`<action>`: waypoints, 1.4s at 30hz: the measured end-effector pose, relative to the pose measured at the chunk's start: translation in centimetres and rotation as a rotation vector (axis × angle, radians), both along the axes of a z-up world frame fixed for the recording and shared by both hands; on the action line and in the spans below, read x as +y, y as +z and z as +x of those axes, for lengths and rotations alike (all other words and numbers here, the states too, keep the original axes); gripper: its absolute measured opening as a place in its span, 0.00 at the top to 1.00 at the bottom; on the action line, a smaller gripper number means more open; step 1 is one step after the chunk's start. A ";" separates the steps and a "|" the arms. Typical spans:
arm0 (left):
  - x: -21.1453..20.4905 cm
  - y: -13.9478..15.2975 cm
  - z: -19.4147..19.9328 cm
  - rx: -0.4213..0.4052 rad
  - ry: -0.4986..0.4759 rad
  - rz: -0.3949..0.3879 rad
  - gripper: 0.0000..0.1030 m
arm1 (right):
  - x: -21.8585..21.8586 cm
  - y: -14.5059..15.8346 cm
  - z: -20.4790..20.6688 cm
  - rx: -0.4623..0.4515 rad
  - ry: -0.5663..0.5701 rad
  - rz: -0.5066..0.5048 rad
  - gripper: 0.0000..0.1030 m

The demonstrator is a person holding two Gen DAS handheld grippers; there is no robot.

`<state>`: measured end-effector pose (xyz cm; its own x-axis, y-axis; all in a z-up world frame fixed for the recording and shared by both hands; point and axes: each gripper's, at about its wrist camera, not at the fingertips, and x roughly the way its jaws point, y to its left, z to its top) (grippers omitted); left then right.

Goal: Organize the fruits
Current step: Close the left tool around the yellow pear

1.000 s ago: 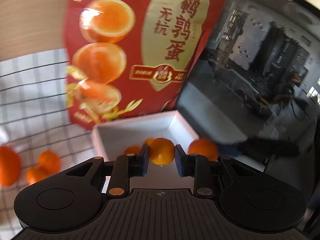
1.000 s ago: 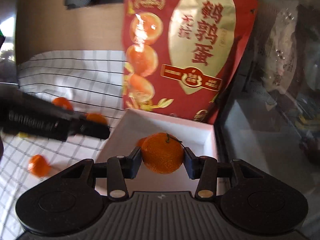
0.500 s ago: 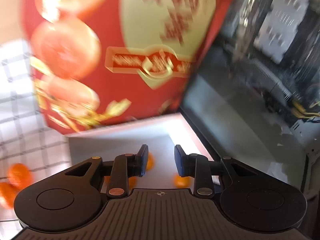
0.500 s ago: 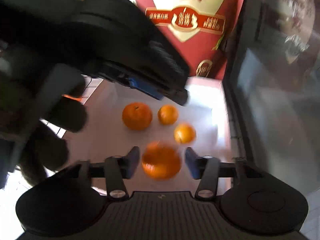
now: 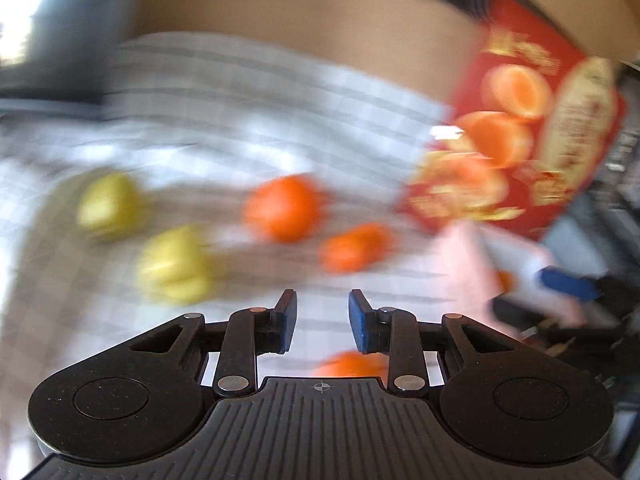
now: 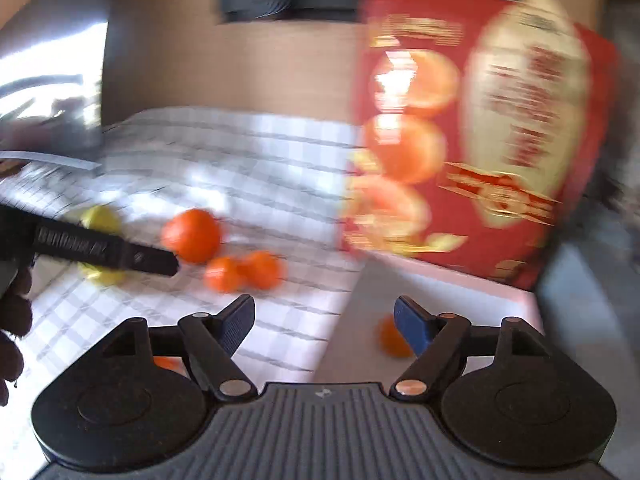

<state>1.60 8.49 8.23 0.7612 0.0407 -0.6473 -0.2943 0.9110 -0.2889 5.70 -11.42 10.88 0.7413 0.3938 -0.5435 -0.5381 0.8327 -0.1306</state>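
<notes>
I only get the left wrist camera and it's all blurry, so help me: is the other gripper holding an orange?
Observer: No. The right gripper has nothing between its jaws, which have just been opening and stand wide apart.
Operator: Is any orange in the box?
Observer: Yes, one orange lies on the floor of the white box, partly behind the gripper's right-hand finger.
Operator: What's past the checked cloth?
Observer: A black object lies on the wooden table, at the back.
</notes>
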 end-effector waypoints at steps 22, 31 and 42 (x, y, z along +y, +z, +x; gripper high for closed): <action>7.8 -0.8 5.6 0.064 -0.118 0.176 0.67 | 8.1 -4.5 -5.6 0.168 -0.050 -0.035 0.25; 5.9 -0.7 5.6 0.074 -0.221 0.248 0.62 | 4.5 -6.4 -6.0 0.247 -0.129 -0.011 0.25; 6.5 -2.3 6.6 0.151 -0.199 0.257 0.39 | 3.1 -7.1 -6.4 0.275 -0.133 0.002 0.25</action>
